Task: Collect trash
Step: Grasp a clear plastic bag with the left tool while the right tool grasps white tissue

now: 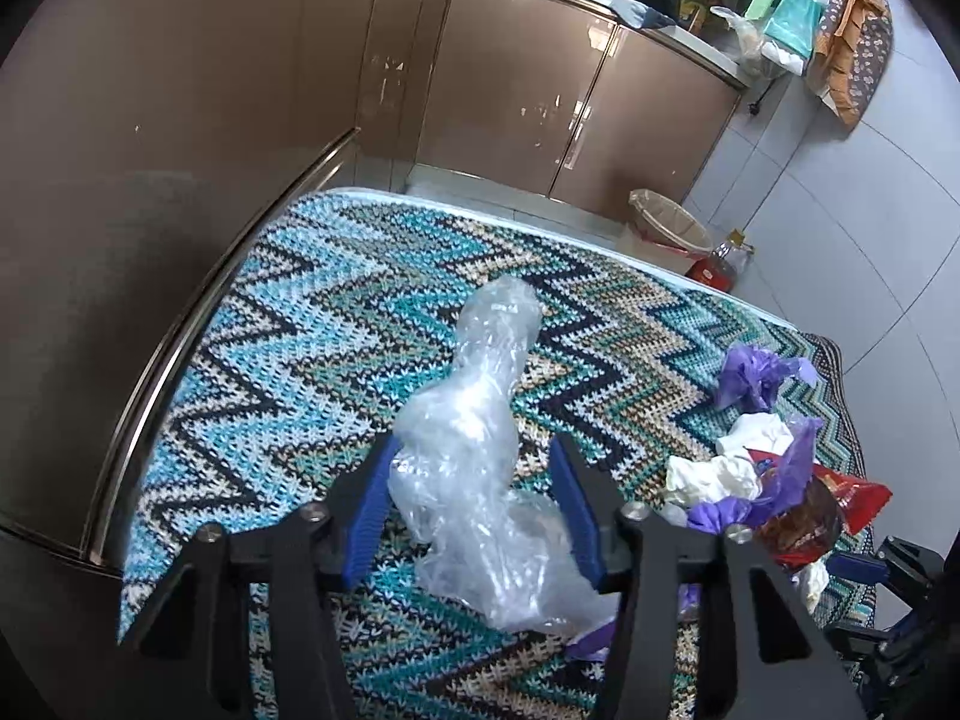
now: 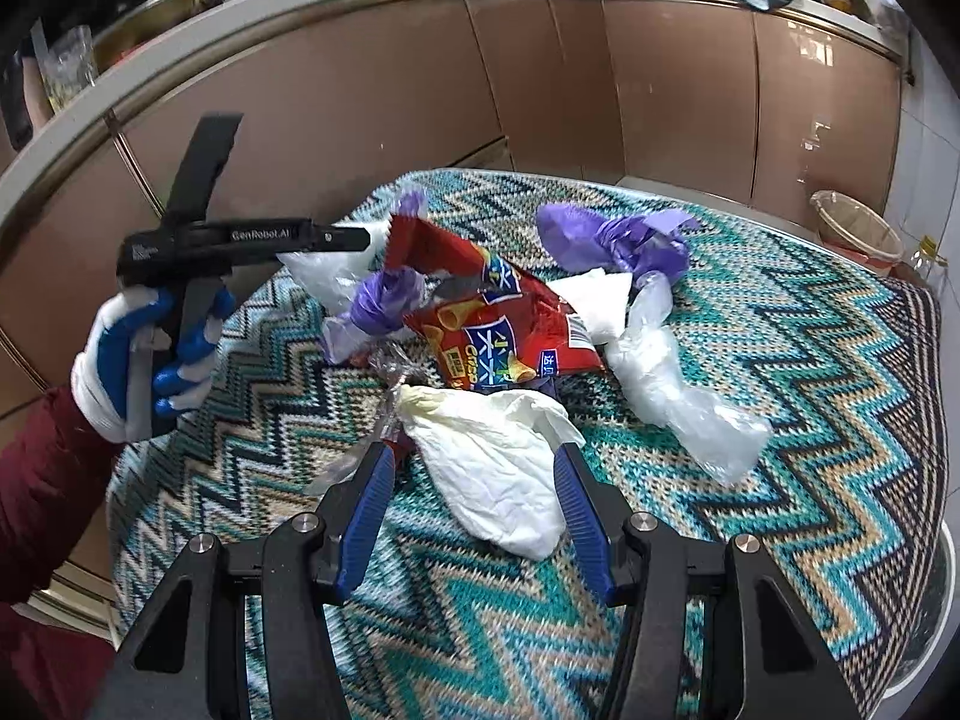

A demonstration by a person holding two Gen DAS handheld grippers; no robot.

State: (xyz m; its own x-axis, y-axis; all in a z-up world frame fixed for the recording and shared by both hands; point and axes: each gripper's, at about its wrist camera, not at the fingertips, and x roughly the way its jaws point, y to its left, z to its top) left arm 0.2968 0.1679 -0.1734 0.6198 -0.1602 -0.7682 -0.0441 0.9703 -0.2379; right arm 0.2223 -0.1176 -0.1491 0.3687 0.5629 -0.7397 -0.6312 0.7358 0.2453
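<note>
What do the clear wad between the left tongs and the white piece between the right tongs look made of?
Clear wad: thin plastic film, glossy, see-through, crinkled. White piece: matte and opaque with soft creases, likely tissue or paper; could be thin plastic.

Both cams ride on the handheld grippers and look forward and steeply down along the fingers, so each picture has its own blue-padded fingers at 6 o'clock. The left wrist view sits close over the zigzag cloth (image 1: 288, 324) on the bench, facing brown cabinets (image 1: 528, 114) at 12 o'clock, with a clear plastic bag (image 1: 474, 450) dead centre and the trash pile off at 3 to 4 o'clock. The right wrist view hangs just as near over that pile, a white wrapper (image 2: 498, 480) closest. It faces the same cabinets (image 2: 384, 96). Shared: cloth (image 2: 780, 372), pile, red snack bag (image 2: 486, 324), lined bin (image 2: 858, 228). The left gripper (image 2: 240, 234) shows at 9 o'clock there.
</note>
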